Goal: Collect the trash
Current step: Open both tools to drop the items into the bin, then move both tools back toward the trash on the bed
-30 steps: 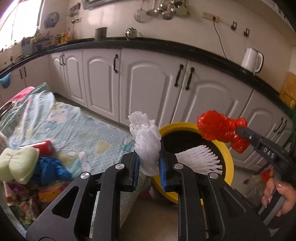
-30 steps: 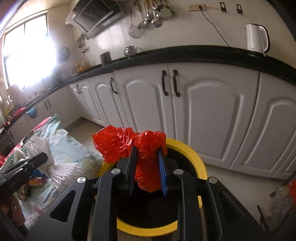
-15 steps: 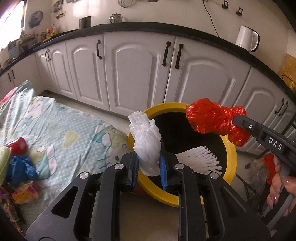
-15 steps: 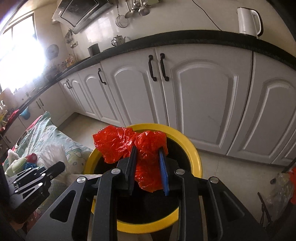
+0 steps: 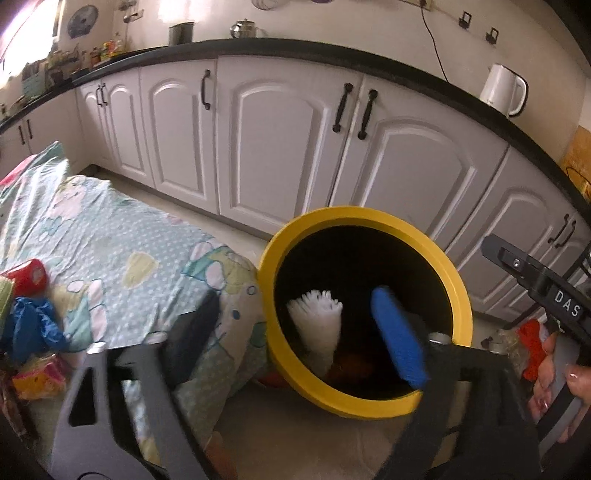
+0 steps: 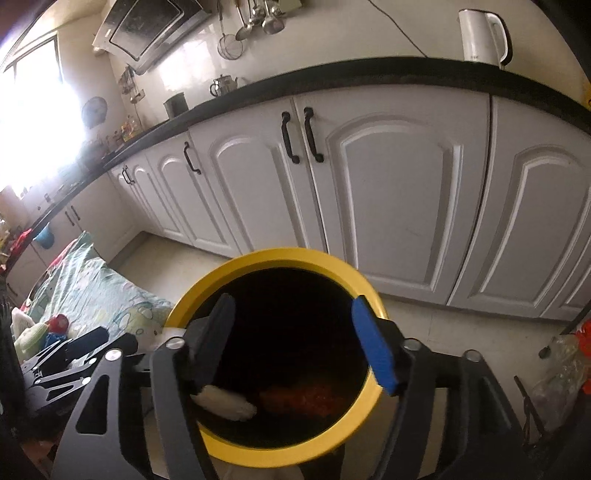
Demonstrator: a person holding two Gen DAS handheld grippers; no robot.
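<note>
Along the back of the kitchen, white cabinets (image 6: 399,206) with dark handles run under a black counter (image 6: 406,74), where a white kettle (image 6: 484,35) stands near the right end. On the floor before them lies a pale green patterned sheet (image 5: 110,251), with a red can (image 5: 27,275), a crumpled blue bag (image 5: 31,326) and other scraps at its left edge. Just right of the sheet, touching its corner, stands the yellow-rimmed bin (image 5: 461,295), black inside.

Over the bin hang both tools. The left gripper (image 5: 299,325) has just spread its jaws wide, and nothing sits between them; its blue pad (image 5: 397,336) stands over the bin's mouth and the dark pad over the sheet's corner. The right gripper (image 6: 295,343) has likewise just been opening, its jaws apart above the bin with nothing in them. A hand (image 5: 554,373) holds its handle at the right edge of the left wrist view.

Inside the bin lies the white ribbed plastic (image 5: 319,325), leaning against the left wall, and beside it at the bottom the red plastic bag (image 6: 303,397), dim in the shadow.
</note>
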